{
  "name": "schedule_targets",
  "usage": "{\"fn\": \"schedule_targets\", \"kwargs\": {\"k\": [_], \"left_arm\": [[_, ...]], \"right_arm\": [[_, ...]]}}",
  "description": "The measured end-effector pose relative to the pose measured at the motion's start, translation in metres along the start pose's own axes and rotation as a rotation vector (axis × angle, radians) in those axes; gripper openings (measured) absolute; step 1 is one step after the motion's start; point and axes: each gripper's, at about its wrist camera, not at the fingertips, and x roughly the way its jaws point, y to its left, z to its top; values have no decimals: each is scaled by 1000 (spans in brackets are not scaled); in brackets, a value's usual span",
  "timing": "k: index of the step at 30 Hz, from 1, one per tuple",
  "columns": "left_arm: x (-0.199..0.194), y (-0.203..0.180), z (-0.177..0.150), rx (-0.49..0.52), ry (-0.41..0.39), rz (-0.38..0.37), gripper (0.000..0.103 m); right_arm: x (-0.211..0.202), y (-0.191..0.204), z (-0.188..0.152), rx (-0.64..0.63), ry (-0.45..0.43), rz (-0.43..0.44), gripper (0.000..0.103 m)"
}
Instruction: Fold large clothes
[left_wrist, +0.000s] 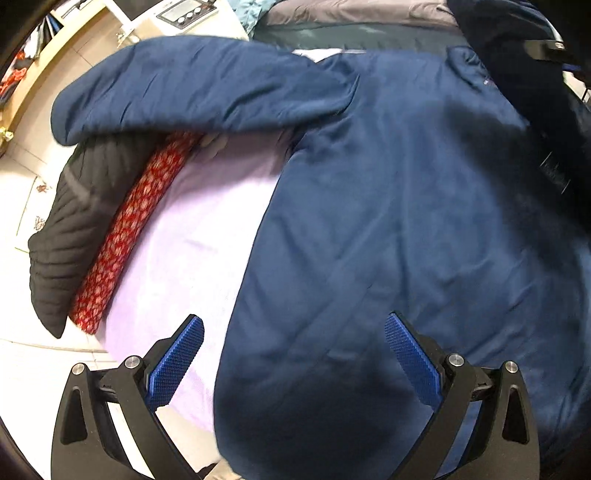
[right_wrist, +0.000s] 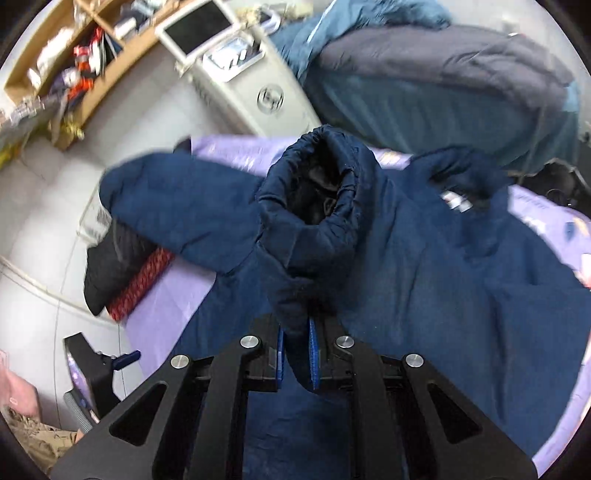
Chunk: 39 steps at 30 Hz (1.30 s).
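Note:
A navy padded jacket (left_wrist: 388, 203) lies spread on a lavender sheet (left_wrist: 192, 240). One sleeve (left_wrist: 192, 85) stretches out to the left. My left gripper (left_wrist: 295, 363) hangs open above the jacket's lower left edge, blue pads wide apart and nothing between them. In the right wrist view my right gripper (right_wrist: 297, 354) is shut on the jacket's other sleeve (right_wrist: 317, 229). That sleeve is lifted over the jacket body (right_wrist: 461, 302), and its gathered cuff opening faces the camera. The left gripper (right_wrist: 123, 360) shows partly at the lower left.
A black quilted garment (left_wrist: 62, 236) and a red patterned cloth (left_wrist: 122, 243) lie at the sheet's left edge. Grey and teal clothes (right_wrist: 443, 74) are piled behind. A white appliance (right_wrist: 243, 77) and a wooden shelf (right_wrist: 85, 62) stand on the tiled floor. A person's clothing (right_wrist: 33, 435) shows at lower left.

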Motion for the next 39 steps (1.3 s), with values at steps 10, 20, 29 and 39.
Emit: {"fn": "schedule_targets", "kwargs": {"k": [10, 20, 29, 39], "left_arm": [[4, 4, -6, -30, 17, -21, 97], [-1, -32, 3, 49, 6, -67, 97], [-13, -77, 52, 160, -72, -124, 97], [14, -135, 116, 221, -37, -142, 97]], "right_arm": [[96, 4, -27, 88, 224, -19, 48], [25, -58, -64, 301, 116, 0, 65], [-20, -143, -86, 264, 111, -401, 70], [26, -160, -113, 110, 273, -563, 76]]}}
